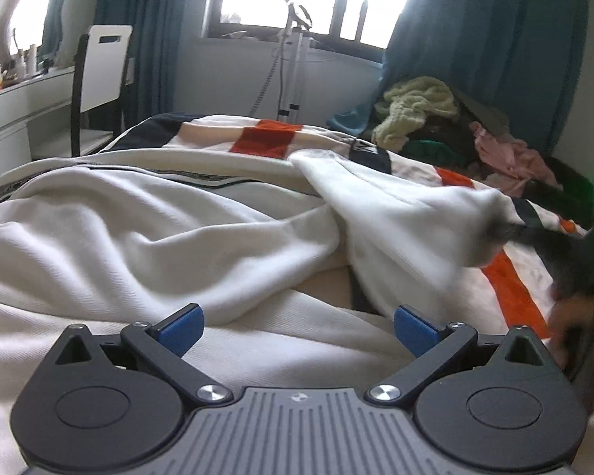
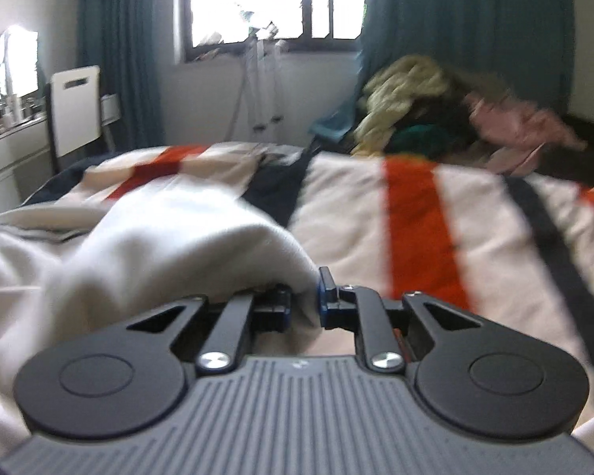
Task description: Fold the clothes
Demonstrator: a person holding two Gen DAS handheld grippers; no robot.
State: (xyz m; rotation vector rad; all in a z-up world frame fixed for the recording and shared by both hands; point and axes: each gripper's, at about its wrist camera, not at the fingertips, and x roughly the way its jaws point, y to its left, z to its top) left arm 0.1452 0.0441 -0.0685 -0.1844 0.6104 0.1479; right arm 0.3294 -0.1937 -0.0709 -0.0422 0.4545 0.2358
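A white garment (image 1: 146, 221) lies rumpled across the bed. In the left wrist view my left gripper (image 1: 297, 326) hangs low over its near folds, open, its blue pads wide apart with nothing between them. To the right in that view, the right gripper (image 1: 511, 231) pinches an end of the white cloth and holds it raised, blurred. In the right wrist view my right gripper (image 2: 307, 297) is shut on a fold of the white garment (image 2: 170, 237), which bunches up to the left of its fingers.
A white, orange and navy striped bedspread (image 2: 412, 213) covers the bed. A heap of other clothes (image 1: 435, 122) sits at the far right by teal curtains. A white chair (image 1: 103, 67) and a dresser (image 1: 23, 99) stand at the left, a stand (image 1: 293, 59) under the window.
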